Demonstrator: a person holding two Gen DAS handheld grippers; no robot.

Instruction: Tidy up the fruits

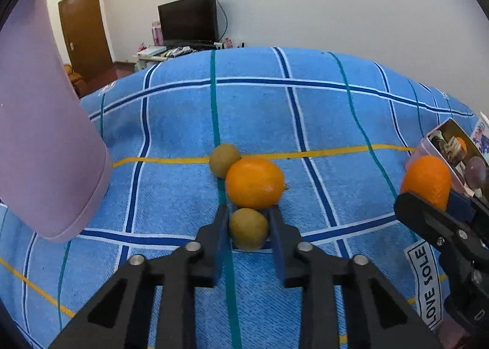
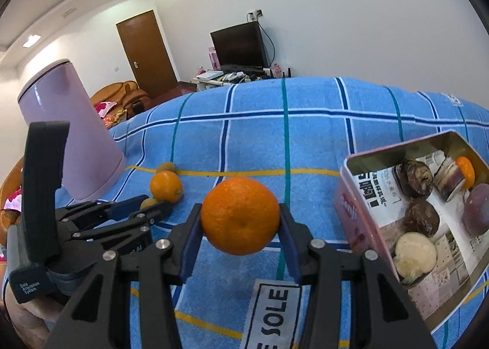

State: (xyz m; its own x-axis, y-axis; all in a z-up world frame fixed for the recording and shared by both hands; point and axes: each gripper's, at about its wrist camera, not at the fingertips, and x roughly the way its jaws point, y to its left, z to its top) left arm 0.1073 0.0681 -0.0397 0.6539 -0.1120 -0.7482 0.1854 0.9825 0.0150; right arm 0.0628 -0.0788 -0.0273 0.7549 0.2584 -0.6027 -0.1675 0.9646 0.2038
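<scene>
My left gripper (image 1: 248, 220) is shut on a small brown-green fruit (image 1: 248, 228) low over the blue checked cloth (image 1: 336, 123). Just beyond it lie an orange (image 1: 254, 182) and another brown-green fruit (image 1: 224, 159), touching each other. My right gripper (image 2: 240, 227) is shut on a larger orange (image 2: 240, 215) and holds it above the cloth, left of a pink tin box (image 2: 360, 211). The tin holds dark round fruits (image 2: 414, 178), a pale one (image 2: 415, 252) and a small orange (image 2: 465, 172). The right gripper and its orange (image 1: 426, 181) show at the right in the left wrist view.
A tall pink container (image 2: 73, 132) stands on the cloth at the left, close to the left gripper (image 2: 146, 207). A white "LOVE SOLE" label (image 2: 270, 315) lies near the front. A TV (image 2: 240, 43), door and sofa are behind the cloth-covered surface.
</scene>
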